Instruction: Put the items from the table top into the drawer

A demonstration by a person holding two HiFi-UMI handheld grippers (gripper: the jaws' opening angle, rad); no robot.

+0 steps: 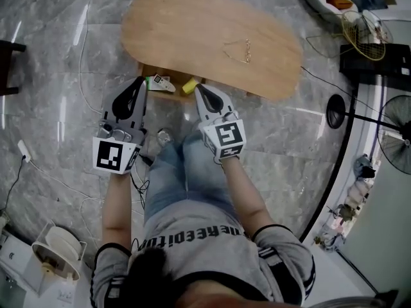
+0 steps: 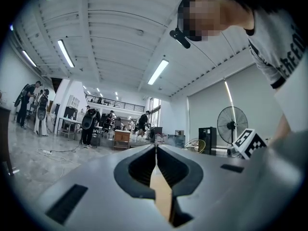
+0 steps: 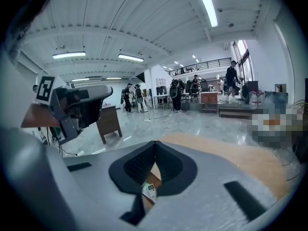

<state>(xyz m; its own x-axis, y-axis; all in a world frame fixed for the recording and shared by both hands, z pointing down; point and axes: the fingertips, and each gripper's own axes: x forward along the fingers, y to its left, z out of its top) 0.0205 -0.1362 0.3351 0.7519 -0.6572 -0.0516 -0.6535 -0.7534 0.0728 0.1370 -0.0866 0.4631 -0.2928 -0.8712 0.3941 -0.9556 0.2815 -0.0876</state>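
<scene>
Two grippers are seen, the left gripper [image 1: 142, 81] and the right gripper [image 1: 197, 87]. Both are clenched, with nothing caught between the jaws. One thin chain [image 1: 239, 50] is left on the wooden table top [image 1: 192, 24]. Two items are laid in the open drawer [image 1: 144, 69] under its edge: one white device [image 1: 160, 83] with a small screen and one yellow item [image 1: 189, 86]. Letters are printed on the grey shirt [image 1: 212, 249], but only part can be read.

- Table top [image 1: 212, 37]: light wood, smooth, matt, fine grain.
- Floor [image 1: 58, 76] around the table top: glossy grey stone, marble-veined (lights mirror in it).
- Left gripper [image 1: 142, 81] and right gripper [image 1: 197, 87], by the table top: matt grey shells, probably plastic.
</scene>
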